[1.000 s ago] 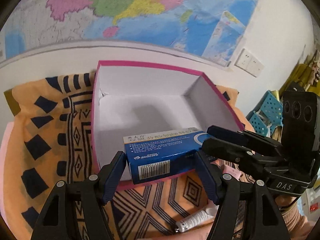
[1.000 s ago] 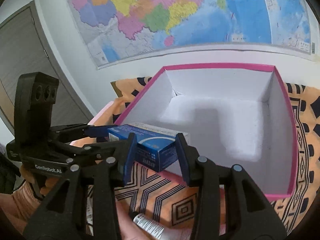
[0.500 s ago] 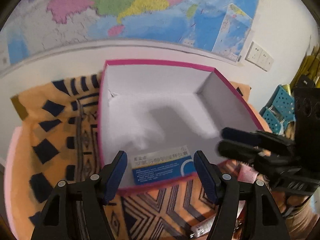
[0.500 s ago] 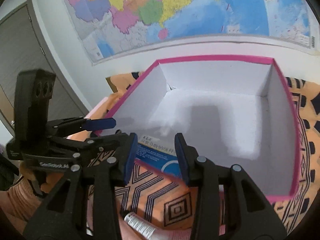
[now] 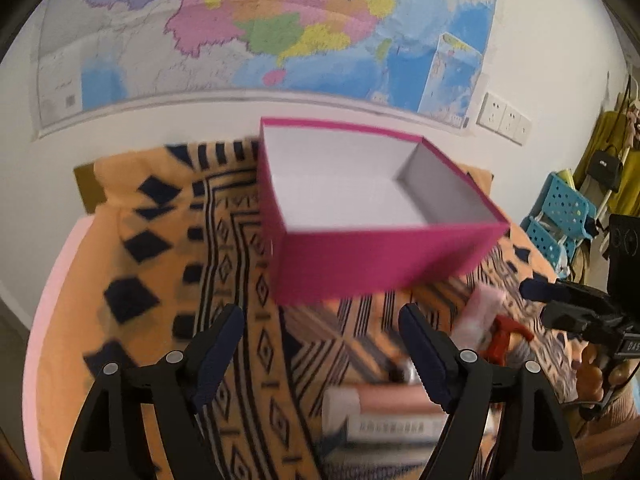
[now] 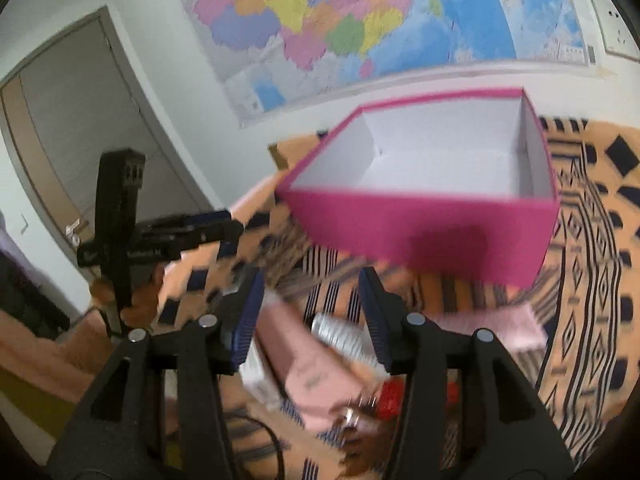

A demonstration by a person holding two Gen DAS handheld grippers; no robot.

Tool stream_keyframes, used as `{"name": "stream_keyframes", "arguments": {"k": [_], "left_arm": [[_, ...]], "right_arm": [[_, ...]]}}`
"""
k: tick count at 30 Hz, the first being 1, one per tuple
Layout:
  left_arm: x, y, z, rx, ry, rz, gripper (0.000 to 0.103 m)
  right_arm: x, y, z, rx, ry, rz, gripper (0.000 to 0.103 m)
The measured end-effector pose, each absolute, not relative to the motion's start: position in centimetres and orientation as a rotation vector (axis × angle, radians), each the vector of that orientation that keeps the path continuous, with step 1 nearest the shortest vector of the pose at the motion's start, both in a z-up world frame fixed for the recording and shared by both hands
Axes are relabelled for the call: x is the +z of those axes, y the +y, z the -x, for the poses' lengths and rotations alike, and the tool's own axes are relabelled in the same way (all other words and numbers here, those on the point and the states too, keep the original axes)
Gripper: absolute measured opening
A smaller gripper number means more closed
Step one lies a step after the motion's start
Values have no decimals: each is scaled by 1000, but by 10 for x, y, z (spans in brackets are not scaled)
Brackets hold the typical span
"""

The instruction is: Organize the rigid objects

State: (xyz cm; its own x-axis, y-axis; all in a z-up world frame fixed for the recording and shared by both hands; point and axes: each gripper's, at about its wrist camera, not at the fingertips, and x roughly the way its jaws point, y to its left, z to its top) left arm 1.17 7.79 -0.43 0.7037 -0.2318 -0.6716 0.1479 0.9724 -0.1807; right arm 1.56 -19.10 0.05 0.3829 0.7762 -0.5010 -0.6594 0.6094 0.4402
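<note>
While both the left gripper [image 5: 320, 344] and right gripper [image 6: 312, 312] hang empty with jaws opening near the open magenta cardboard box [image 5: 384, 276] on the patterned orange cloth [image 5: 160, 280], a hasty grab could scatter the blurred pink tube [image 6: 308, 368] pile.

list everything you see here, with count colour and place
box: 1, pink outside, white inside, open, on the cloth by the wall
cloth: 1, orange with dark pattern, covering the table
tube: 1, pink, lying near the right tongs
red item: 1, red, right of the left tongs; too blurred to name
map: 1, multicoloured, on the wall
sockets: white, on the wall right of the map
door: 1, grey, left of the map
left tongs: black, blue pads, opening, nothing between them
right tongs: black, blue pads, opening, gripping nothing
</note>
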Motion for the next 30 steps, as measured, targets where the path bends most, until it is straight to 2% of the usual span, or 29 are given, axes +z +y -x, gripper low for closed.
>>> {"name": "stream_keyframes", "arguments": {"k": [13,15,17,23,25,30], "left_arm": [[-49,83,32,-277,833,209,80],[-53,83,34,-290,832,219,80],[-56,81,36,-307,834,213,80],[-70,69,31,-386,882,227,74],[-70,62,32,-411,885,219,66],[-67,49,34,-405,878,184,65]], "right_arm": [[-57,-147,26,1067,900,-82,51],[-65,-142,24,1061,920,-93,46],[-69,-140,23,1069,935,-116,24],[-67,-147,15,1046,925,-161,21],[-64,-151,10,1036,917,-188,21],[-61,-156,-1,1006,907,-225,21]]}}
